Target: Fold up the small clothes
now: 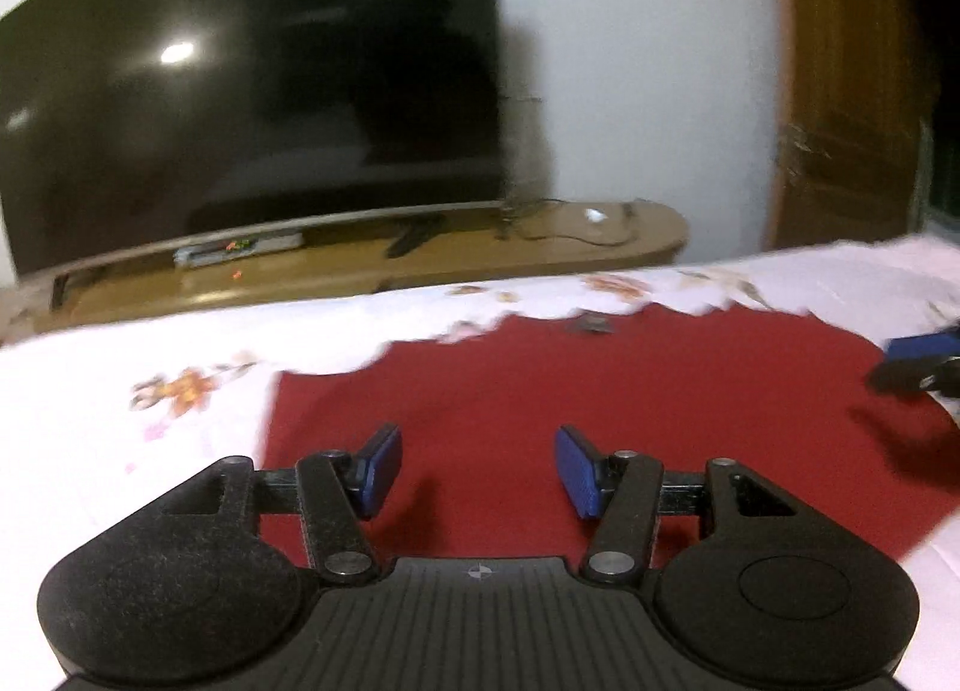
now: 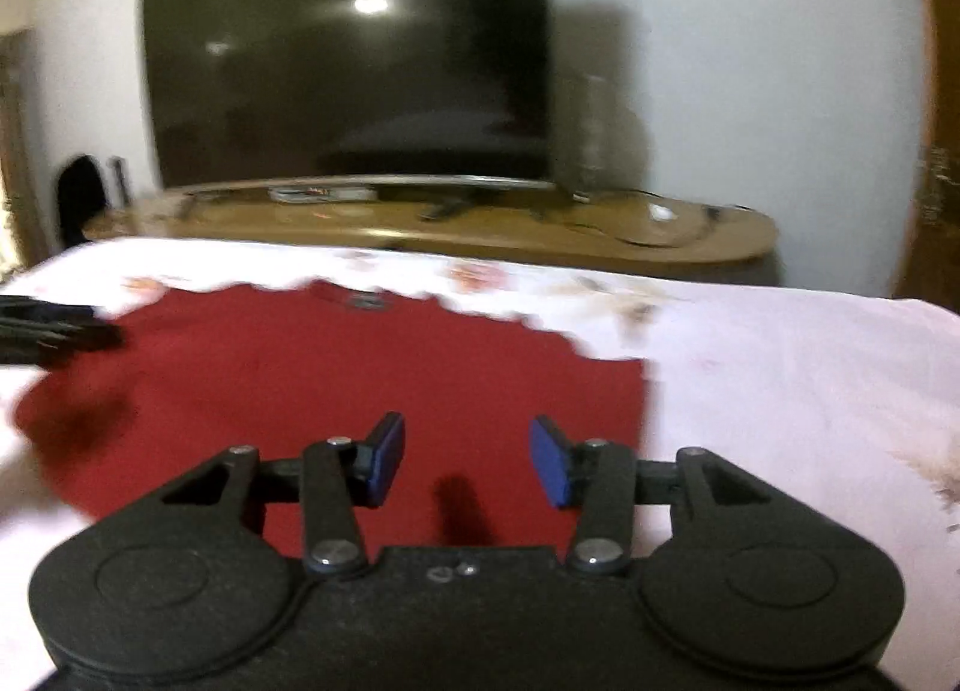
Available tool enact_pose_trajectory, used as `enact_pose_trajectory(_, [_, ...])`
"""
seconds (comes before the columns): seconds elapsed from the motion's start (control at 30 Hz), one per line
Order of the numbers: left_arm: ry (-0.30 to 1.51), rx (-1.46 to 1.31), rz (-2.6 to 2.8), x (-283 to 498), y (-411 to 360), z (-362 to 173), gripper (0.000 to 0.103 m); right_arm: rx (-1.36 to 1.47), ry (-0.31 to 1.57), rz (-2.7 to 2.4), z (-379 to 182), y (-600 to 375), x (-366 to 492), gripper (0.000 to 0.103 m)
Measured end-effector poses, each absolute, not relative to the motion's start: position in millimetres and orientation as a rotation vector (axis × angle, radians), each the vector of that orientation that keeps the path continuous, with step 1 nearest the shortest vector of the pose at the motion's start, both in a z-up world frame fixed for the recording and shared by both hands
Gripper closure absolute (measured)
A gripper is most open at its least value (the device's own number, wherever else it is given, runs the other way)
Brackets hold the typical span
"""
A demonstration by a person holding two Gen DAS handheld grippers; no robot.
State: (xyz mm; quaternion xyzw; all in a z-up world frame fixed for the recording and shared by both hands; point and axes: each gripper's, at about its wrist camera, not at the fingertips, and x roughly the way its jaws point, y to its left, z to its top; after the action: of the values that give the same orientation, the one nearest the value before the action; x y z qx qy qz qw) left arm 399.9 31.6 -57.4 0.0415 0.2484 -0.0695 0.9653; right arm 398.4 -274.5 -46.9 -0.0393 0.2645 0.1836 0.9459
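A dark red garment (image 1: 570,391) lies flat on a white floral bedsheet (image 1: 120,451); it also shows in the right wrist view (image 2: 336,367). My left gripper (image 1: 478,469) is open and empty, hovering over the garment's near left part. My right gripper (image 2: 467,460) is open and empty over the garment's near right edge. The right gripper shows at the right edge of the left wrist view (image 1: 924,361). The left gripper shows at the left edge of the right wrist view (image 2: 54,328). Both views are motion-blurred.
The white floral bedsheet (image 2: 780,391) covers the bed. Beyond the bed stands a wooden TV bench (image 1: 420,265) with a large dark television (image 1: 252,91), cables and a small box. A wooden door (image 1: 840,91) stands at the right.
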Motion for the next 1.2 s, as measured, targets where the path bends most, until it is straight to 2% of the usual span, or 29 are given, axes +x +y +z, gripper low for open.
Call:
enact_pose_trajectory(0.27, [0.593, 0.132, -0.089, 378.5, -16.7, -84.0, 0.047, -0.139, 0.619, 0.472, -79.0, -208.9, 368.2, 0.058])
enact_pose_trajectory(0.4, [0.611, 0.090, -0.061, 367.3, 1.2, -88.6, 0.046, -0.162, 0.650, 0.427, -89.1, -224.1, 366.5, 0.058])
enact_pose_trajectory(0.43, [0.614, 0.085, -0.051, 364.5, 7.4, -89.2, 0.043, -0.165, 0.651, 0.412, -88.8, -230.3, 364.2, 0.058])
enact_pose_trajectory(0.47, [0.617, 0.075, -0.043, 361.1, 15.3, -89.8, 0.034, -0.164, 0.651, 0.399, -87.3, -237.8, 358.9, 0.057])
enact_pose_trajectory(0.53, [0.622, 0.049, -0.017, 352.7, 33.5, -91.1, 0.029, -0.169, 0.661, 0.358, -87.0, -254.5, 355.5, 0.057])
enact_pose_trajectory(0.7, [0.629, 0.011, 0.027, 335.4, 74.9, -94.5, 0.029, -0.131, 0.673, 0.279, -87.0, -296.0, 344.0, 0.057])
enact_pose_trajectory(0.87, [0.598, 0.032, 0.077, 333.8, 76.9, -83.3, 0.029, -0.109, 0.678, 0.256, -79.7, -294.7, 342.6, 0.058])
enact_pose_trajectory(0.97, [0.659, 0.064, 0.101, 342.6, 76.9, -94.7, 0.029, -0.061, 0.617, 0.271, -67.0, -289.5, 337.7, 0.056])
enact_pose_trajectory(1.07, [0.672, 0.031, 0.113, 347.4, 83.7, -97.8, 0.021, -0.065, 0.723, 0.224, -88.9, -290.4, 351.6, 0.056])
enact_pose_trajectory(1.2, [0.687, -0.008, 0.137, 348.8, 88.5, -91.2, 0.021, -0.051, 0.690, 0.213, -81.5, -290.2, 349.0, 0.057])
